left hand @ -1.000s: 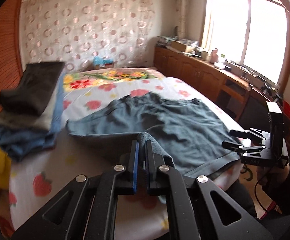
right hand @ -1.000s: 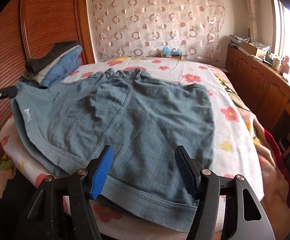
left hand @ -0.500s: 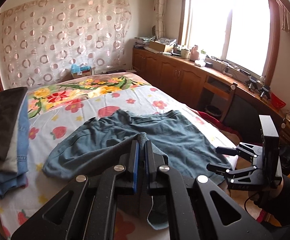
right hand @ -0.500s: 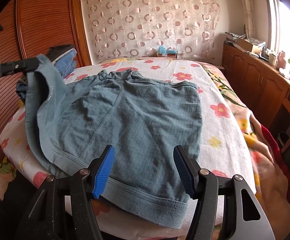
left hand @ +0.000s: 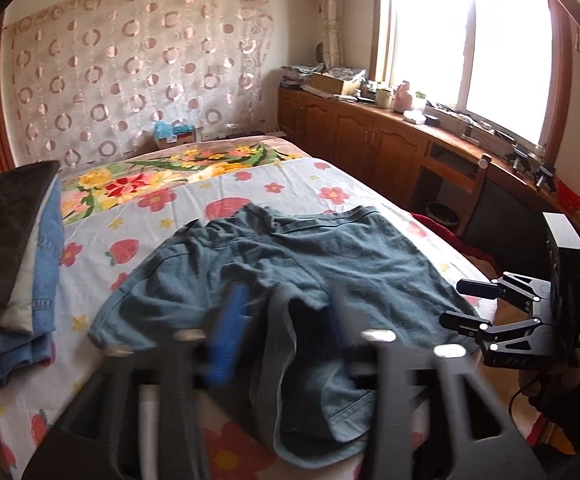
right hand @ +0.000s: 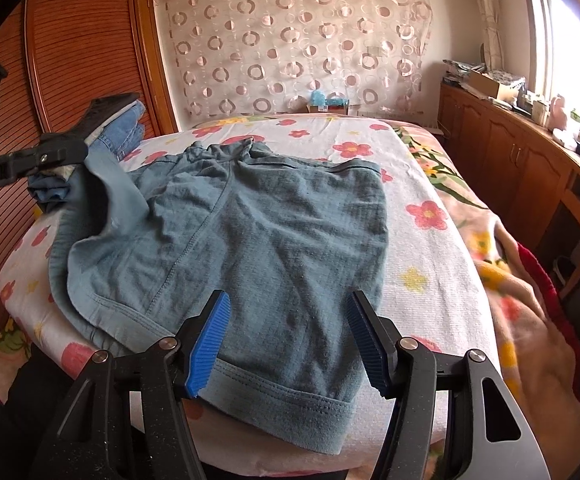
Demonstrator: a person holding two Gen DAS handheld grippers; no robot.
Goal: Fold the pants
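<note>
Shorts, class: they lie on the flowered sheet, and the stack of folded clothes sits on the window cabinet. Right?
No. The shorts do lie on the flowered sheet, but the stack of folded clothes sits on that sheet too, left of them, not on the cabinet. The left wrist view shows it.

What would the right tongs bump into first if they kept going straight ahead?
Probably the blue-grey shorts. The right tongs are open and point down over the hem nearest them, so they would likely meet that cloth, then the bed under it.

The left claw (left hand: 286,332) is motion-blurred in its own view, hiding the pants' (left hand: 274,276) hem.
</note>
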